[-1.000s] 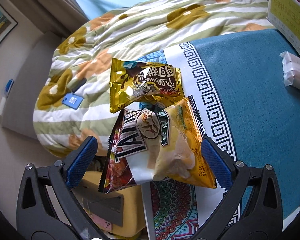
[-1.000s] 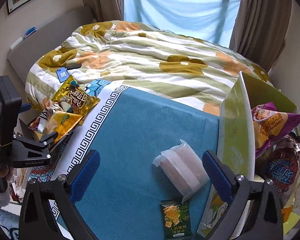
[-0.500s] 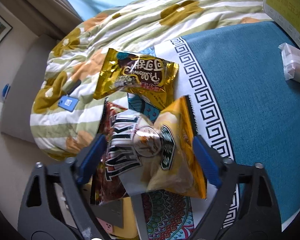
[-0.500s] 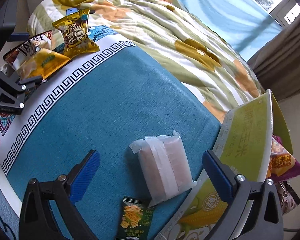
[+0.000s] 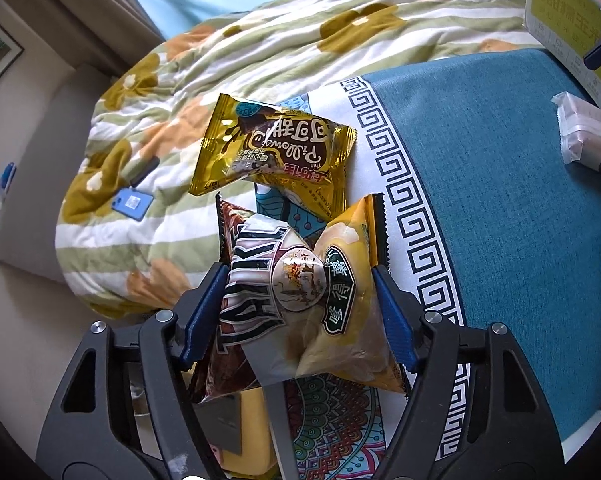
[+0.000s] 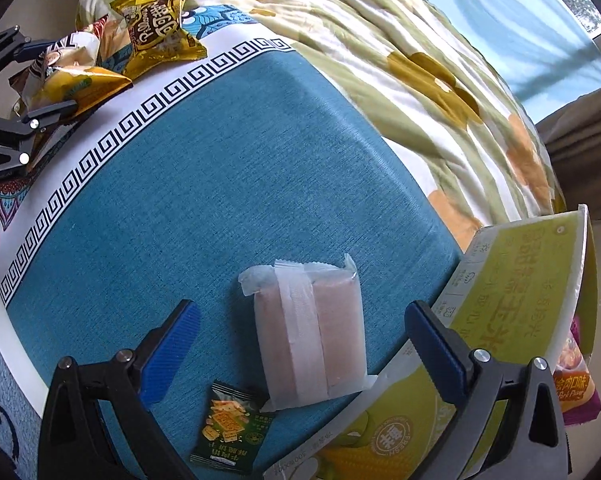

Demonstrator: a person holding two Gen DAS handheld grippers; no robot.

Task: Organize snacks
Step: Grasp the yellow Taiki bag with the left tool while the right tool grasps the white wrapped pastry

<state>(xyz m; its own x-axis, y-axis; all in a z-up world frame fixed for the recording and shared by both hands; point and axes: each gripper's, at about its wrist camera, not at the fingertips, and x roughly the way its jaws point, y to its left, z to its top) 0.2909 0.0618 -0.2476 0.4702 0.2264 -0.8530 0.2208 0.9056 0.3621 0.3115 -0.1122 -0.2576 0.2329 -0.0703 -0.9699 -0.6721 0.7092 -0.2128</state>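
Left tongs [image 5: 300, 312] clamped on puffy yellow chip bag [image 5: 340, 300] w/ clear window & dark oval label, blue pads [image 5: 204, 312] pressing both sides; jaws just closing in on it. Bag bulging between pads, at white border of blue cloth [image 5: 500, 200] over surface. Dark brown snack pack [image 5: 236, 240] w/ big white letters tucked under bag's left side, touching left pad. Gold chocolate snack pack [image 5: 272, 152] just beyond, lying partly on cloth border, partly on floral quilt [image 5: 260, 52] of bed. Blue phone-like item [image 5: 134, 202] on quilt, further left. Right tongs [image 6: 300, 344] apart, hanging over translucent white pack [image 6: 312, 336] of pinkish bars on blue cloth; pack between pads but not touched. Small dark green cracker packet [image 6: 226, 428] just beside pack's near corner, close to left pad. Yellow-green cardboard box [image 6: 512, 308] standing right of pack, w/ purple snack bag [image 6: 576, 380] inside, only partly visible. Left tongs and gripped bag also visible far left in right wrist view.
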